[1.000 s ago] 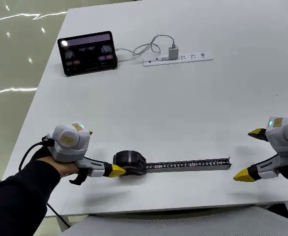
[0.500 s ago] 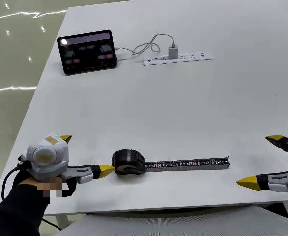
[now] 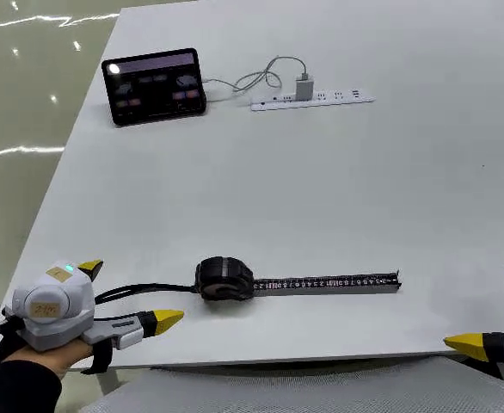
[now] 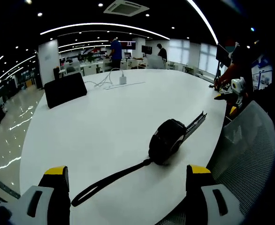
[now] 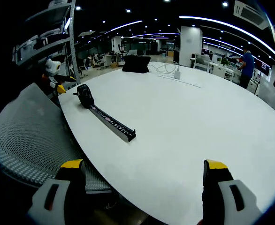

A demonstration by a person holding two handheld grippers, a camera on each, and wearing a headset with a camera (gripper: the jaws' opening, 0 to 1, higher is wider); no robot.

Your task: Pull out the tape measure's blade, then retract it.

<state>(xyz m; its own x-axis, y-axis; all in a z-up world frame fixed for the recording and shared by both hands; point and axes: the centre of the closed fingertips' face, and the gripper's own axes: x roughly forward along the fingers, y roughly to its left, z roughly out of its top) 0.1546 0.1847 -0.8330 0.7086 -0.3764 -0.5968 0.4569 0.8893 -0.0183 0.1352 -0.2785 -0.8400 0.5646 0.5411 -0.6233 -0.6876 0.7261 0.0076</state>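
Item: the tape measure (image 3: 224, 279), in a black case, is lying on the white table (image 3: 338, 189) near its front edge, at about 7 o'clock of the tabletop in the head view.
Blade: the blade (image 3: 325, 282) is lying drawn out flat on the table, running from the case toward 3 o'clock and ending in a hook (image 3: 397, 278).
Strap: a black wrist strap (image 3: 140, 291) is trailing from the case toward 9 o'clock, reaching in between the left jaws.
Left gripper: the left gripper (image 3: 131, 292) is hovering at 9 o'clock of the case, near it but not touching, with jaws standing apart and holding nothing.
Right gripper: the right gripper (image 5: 144, 165) is waiting at 4 o'clock of the hook, well apart from it, with jaws spread wide and empty.
Handling, case: I am judging it compact, rigid and fairly dense. I am expecting it to slide on the smooth table unless it is pinched across its flat sides.
Handling, blade: I am judging it thin, springy and slick, likely to kink or snap back. I am favouring the hook end as the place to hold.
Writing, blade: I am making out graduations and numerals, too small to read.
Writing, case: I am finding no legible brand.
Surroundings: a tablet (image 3: 154, 86) is glowing at 11 o'clock with unreadable text, and a power strip (image 3: 312, 100) with a cable (image 3: 252, 82) is sitting at 12 o'clock.
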